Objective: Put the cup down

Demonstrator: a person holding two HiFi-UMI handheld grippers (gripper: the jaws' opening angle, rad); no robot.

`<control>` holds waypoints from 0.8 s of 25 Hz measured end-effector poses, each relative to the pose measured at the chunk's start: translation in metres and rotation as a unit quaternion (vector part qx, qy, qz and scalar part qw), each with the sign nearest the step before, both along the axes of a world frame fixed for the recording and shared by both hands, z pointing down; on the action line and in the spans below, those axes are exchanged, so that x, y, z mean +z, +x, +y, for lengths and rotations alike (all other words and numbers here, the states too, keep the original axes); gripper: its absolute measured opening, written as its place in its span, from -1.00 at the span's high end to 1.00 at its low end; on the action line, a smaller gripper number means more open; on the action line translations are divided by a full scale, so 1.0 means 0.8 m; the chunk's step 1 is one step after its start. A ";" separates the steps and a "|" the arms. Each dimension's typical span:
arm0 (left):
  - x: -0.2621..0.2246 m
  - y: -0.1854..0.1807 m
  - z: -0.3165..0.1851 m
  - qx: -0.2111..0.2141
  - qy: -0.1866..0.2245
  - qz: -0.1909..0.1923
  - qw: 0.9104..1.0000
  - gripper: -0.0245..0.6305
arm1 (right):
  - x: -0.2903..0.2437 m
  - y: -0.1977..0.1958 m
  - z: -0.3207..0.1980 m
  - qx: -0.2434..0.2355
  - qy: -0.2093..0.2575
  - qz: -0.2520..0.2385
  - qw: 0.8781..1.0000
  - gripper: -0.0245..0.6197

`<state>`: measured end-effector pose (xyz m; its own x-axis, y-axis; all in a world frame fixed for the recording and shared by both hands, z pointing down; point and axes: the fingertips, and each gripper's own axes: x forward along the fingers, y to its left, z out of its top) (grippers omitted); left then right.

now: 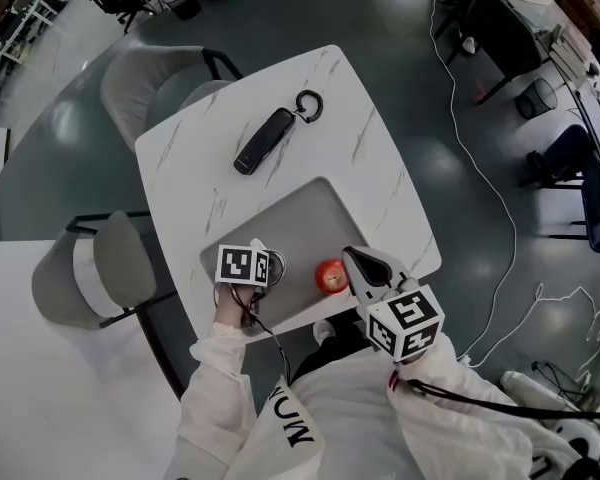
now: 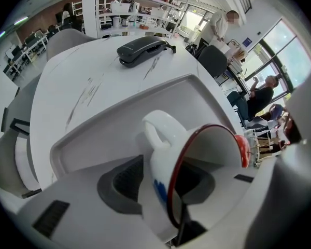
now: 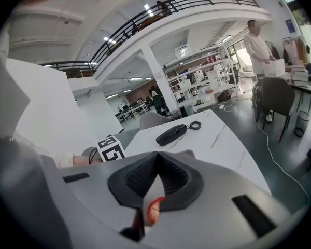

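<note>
A white cup (image 2: 160, 154) with a red rim and a blue mark stands on the grey tray (image 2: 119, 119), near its left end in the head view. My left gripper (image 2: 163, 184) points steeply down over it, one jaw outside the cup's wall and one inside, the pads (image 2: 125, 183) set apart and not pressing. From the head view the cup (image 1: 275, 265) peeks out beside the left gripper (image 1: 265, 270). A red apple (image 1: 331, 276) lies on the tray (image 1: 310, 213) to the right. My right gripper (image 1: 360, 263) hovers just right of the apple, shut and empty; the apple (image 3: 153, 211) shows below its closed jaws (image 3: 156, 162).
A black handset (image 1: 265, 140) with a ring (image 1: 309, 105) on its cord lies on the white marble table (image 1: 370, 158) beyond the tray. Grey chairs stand at the far left corner (image 1: 155, 83) and the left side (image 1: 100, 268). Cables trail over the floor to the right.
</note>
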<state>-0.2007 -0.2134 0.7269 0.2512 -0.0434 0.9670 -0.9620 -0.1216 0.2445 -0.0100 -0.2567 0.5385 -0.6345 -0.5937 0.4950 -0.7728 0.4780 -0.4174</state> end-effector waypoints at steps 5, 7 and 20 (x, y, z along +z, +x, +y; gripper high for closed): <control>-0.006 0.006 0.002 0.007 0.008 0.003 1.000 0.41 | -0.002 0.001 0.004 0.001 0.002 0.001 1.000 0.91; -0.013 0.005 -0.001 0.004 0.016 0.008 1.000 0.41 | -0.004 0.000 0.006 0.001 0.004 0.001 1.000 0.91; -0.064 -0.006 -0.002 -0.014 0.071 0.007 0.997 0.41 | -0.019 -0.008 0.038 -0.005 0.019 -0.002 1.000 0.91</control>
<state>-0.2052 -0.2151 0.6760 0.2605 -0.1872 0.9471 -0.9623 -0.1298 0.2390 -0.0163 -0.2264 0.5235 -0.6420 -0.6057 0.4700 -0.7667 0.5003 -0.4023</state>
